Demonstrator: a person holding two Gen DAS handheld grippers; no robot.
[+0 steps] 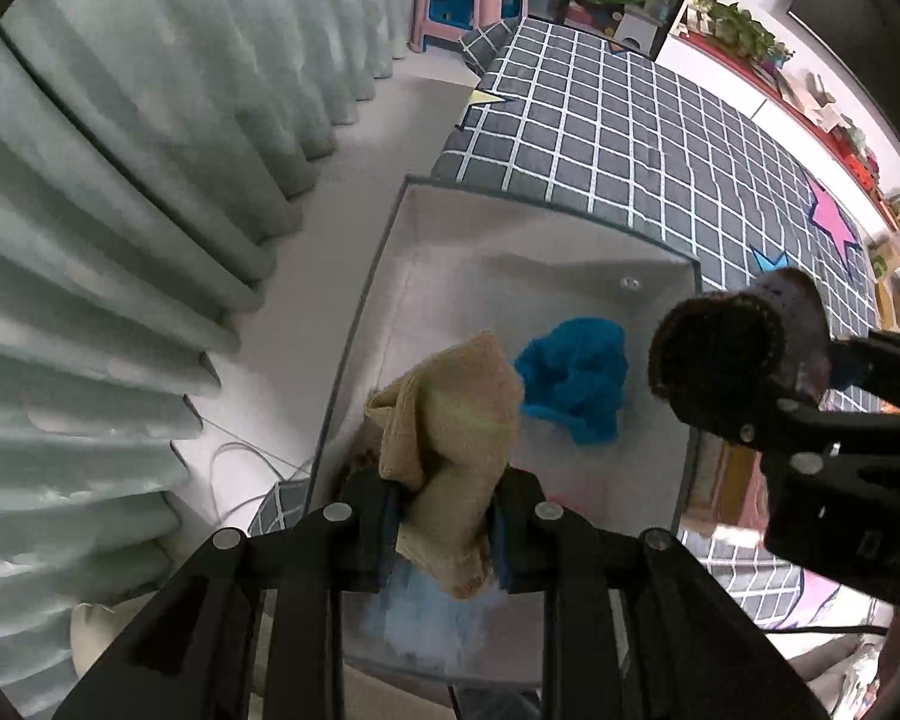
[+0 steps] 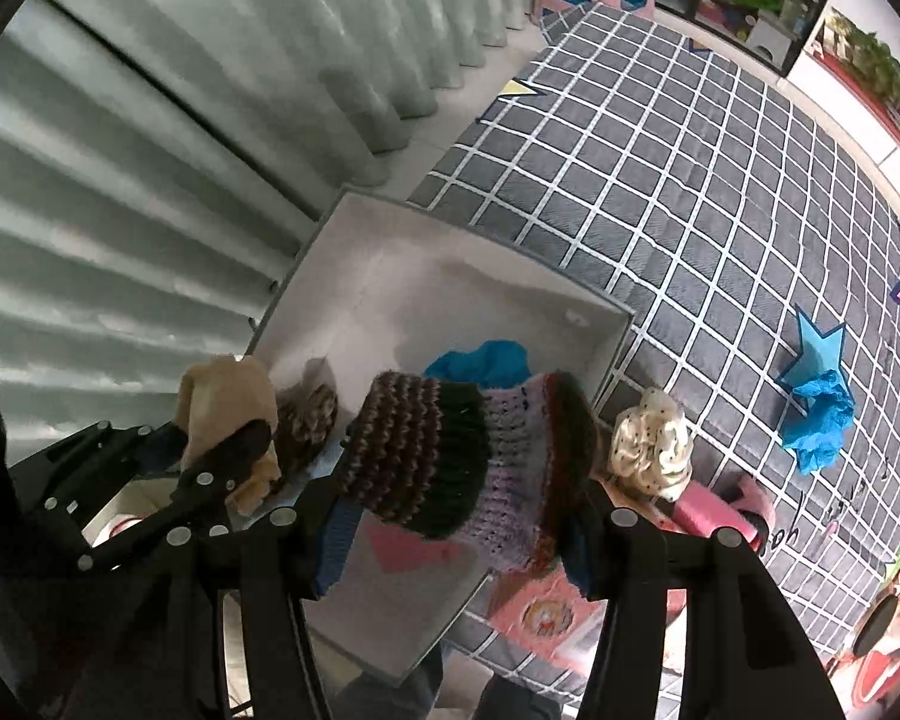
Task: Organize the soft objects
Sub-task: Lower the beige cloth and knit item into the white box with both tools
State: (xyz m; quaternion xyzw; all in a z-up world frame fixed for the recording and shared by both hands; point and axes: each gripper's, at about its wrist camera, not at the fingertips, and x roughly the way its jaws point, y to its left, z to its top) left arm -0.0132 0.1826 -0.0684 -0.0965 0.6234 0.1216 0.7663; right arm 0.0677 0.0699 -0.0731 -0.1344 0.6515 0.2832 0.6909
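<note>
My left gripper (image 1: 444, 516) is shut on a beige cloth (image 1: 450, 420) and holds it over the near left part of a white open box (image 1: 510, 234). A blue fluffy item (image 1: 576, 384) lies on the box floor. My right gripper (image 2: 456, 516) is shut on a striped knitted piece (image 2: 450, 450), brown, dark green and lavender, above the box's (image 2: 390, 240) near right side. In the right wrist view the left gripper (image 2: 234, 462) with the beige cloth (image 2: 222, 402) hangs at the left, beside a brown knitted item (image 2: 309, 420) in the box. From the left wrist view the right gripper (image 1: 810, 387) shows at the right edge.
The box stands at the edge of a grey checked mat (image 2: 690, 180) with stars. On the mat lie a cream dotted scrunchie (image 2: 651, 444), a blue crumpled item (image 2: 822, 414) and a pink object (image 2: 720, 510). Pale curtains (image 1: 120, 240) hang at the left, a pink stool (image 1: 468, 0) beyond.
</note>
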